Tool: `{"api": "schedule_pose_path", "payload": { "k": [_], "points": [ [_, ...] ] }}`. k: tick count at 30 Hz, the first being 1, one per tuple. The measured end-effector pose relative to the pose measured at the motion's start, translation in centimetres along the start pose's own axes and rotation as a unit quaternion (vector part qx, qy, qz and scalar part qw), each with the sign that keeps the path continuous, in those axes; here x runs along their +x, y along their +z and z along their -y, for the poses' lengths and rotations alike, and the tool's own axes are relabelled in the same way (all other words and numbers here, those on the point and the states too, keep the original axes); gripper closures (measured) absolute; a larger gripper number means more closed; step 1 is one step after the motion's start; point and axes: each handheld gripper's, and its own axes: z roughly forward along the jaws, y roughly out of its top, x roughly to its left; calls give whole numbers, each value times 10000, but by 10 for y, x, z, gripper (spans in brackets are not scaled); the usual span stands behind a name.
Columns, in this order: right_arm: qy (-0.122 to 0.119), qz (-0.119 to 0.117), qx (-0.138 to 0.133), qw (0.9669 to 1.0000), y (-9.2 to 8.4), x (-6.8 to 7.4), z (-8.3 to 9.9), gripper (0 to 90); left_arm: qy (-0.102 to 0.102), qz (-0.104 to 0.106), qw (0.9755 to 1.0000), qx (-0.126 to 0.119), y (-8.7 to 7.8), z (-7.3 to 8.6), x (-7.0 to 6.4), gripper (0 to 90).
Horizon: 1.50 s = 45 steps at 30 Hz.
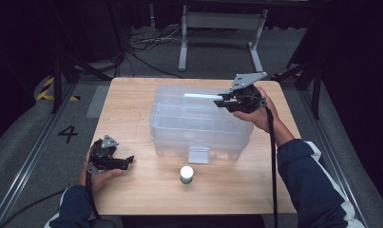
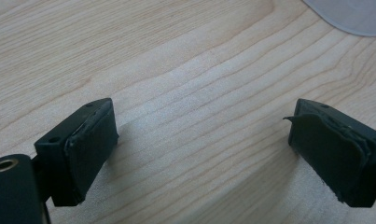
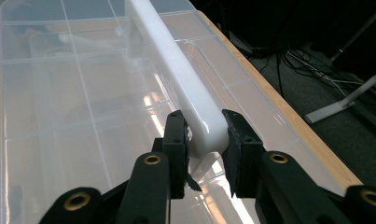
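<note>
On the wooden table point(image 1: 146, 190), the clear plastic box point(image 1: 179, 123) is sitting near the middle, and my right gripper point(image 3: 202, 140) is clamping its jaws on the box's white handle point(image 3: 176, 70) at the near end. My left gripper point(image 2: 202, 149) is resting low over bare wood, jaws wide apart, gripping nothing. Just before the box, a small white-capped bottle point(image 1: 186, 174) is standing upright.

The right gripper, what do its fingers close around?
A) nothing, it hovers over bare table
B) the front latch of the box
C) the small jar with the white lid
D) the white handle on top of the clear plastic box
D: in the right gripper view, the right gripper has its fingers on either side of the white handle on the lid of the clear plastic box.
</note>
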Motion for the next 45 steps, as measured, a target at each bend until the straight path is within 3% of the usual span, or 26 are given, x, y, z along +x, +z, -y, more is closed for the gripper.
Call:
{"api": "schedule_pose_path", "payload": {
  "k": [11,18,20,21,22,26,39,45],
  "points": [
    [-157,33,-18,9999,8,9,-7,734,14,5,10000,-4,0,0,0,82],
    [-231,98,-12,9997,13,12,-12,734,179,121,9998,-14,-2,-1,-1,146],
    [-220,85,-29,9997,13,11,-11,735,189,151,9997,-53,-2,-1,-2,187],
    [-214,76,-48,9997,13,11,-11,735,257,273,9993,-90,-3,-1,-3,222],
    [-198,64,-69,9998,14,11,-10,735,352,320,9988,-102,-4,-1,-3,310],
    [-207,55,-61,9998,14,10,-11,735,409,394,9982,-165,-5,0,-2,407],
    [-207,45,-122,9997,13,10,-9,736,426,380,9983,-119,-6,1,-4,388],
    [-207,34,-96,9997,13,10,-10,737,479,500,9975,-149,-12,-4,-4,404]
  ]
}}
